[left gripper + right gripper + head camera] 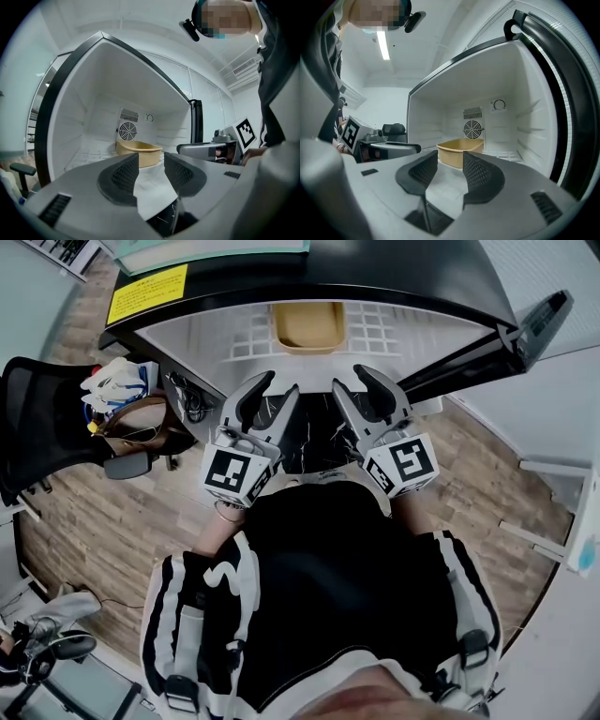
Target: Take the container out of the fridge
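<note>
At the near edge of the head view: person's black top with white stripes (328, 577), both arms out forward. Left gripper (275, 390) and right gripper (354, 382) side by side, close together, each with a black-and-white marker cube (234, 474) at its rear. Both point level into the open fridge.

Left gripper (151, 159): black ribbed fingers (124, 176) apart, moderate gap, nothing held, only shelf seen between them. Right gripper (450, 159): same, fingers (480, 176) apart, gap empty, no contact with anything.

Around, on the person's left: black office chair (37, 418), brown handbag (141, 423) with white cloth (117, 381) above it, all on the wood-plank floor (94, 512). On the right: black fridge door (487, 348) swung open, clear of the grippers.

White-lined fridge with black casing (375, 268), yellow label (147, 292) on top. Only bare white wire shelf (384, 329) lies between the jaws and the target.

Tan rectangular plastic container (307, 326) sits upright on that shelf, toward the back, well apart from both grippers and roughly centred ahead of them. Head view shows just its bare tan bottom inside. Round fan grille (472, 128) on the back wall behind it, small dial (499, 104) to the grille's upper right.
</note>
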